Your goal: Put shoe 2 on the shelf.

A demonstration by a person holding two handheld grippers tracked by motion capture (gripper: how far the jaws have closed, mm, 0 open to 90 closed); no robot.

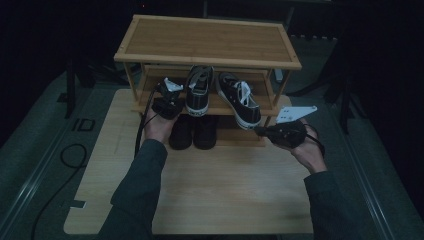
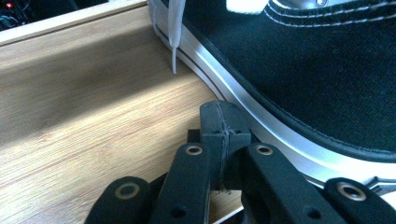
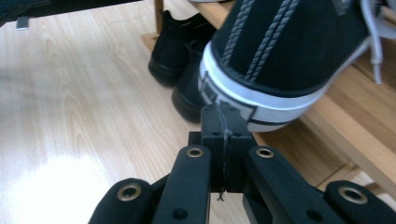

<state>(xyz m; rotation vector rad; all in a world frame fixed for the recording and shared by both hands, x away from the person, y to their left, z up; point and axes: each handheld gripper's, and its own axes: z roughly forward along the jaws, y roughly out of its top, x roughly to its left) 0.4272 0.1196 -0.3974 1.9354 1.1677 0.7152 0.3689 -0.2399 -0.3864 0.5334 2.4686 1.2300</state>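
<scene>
A wooden rack is seen on a table, with three levels. Two black-and-white sneakers are set on the middle shelf: the left sneaker heel toward the person, the right sneaker angled, its heel overhanging the shelf edge. Two black shoes are placed side by side on the bottom level.

The left gripper is held at the middle shelf, just beside the left sneaker. In the left gripper view the jaws are pressed fully together with nothing between them, tips over the shelf board, at the sneaker's white sole; contact cannot be told. A white lace is seen hanging to the board.

The right gripper is held low at the rack's right front, near the overhanging heel. In the right gripper view its jaws are likewise closed on nothing, tips just in front of the heel's white rubber; touching cannot be told. The black shoes are seen beyond.
</scene>
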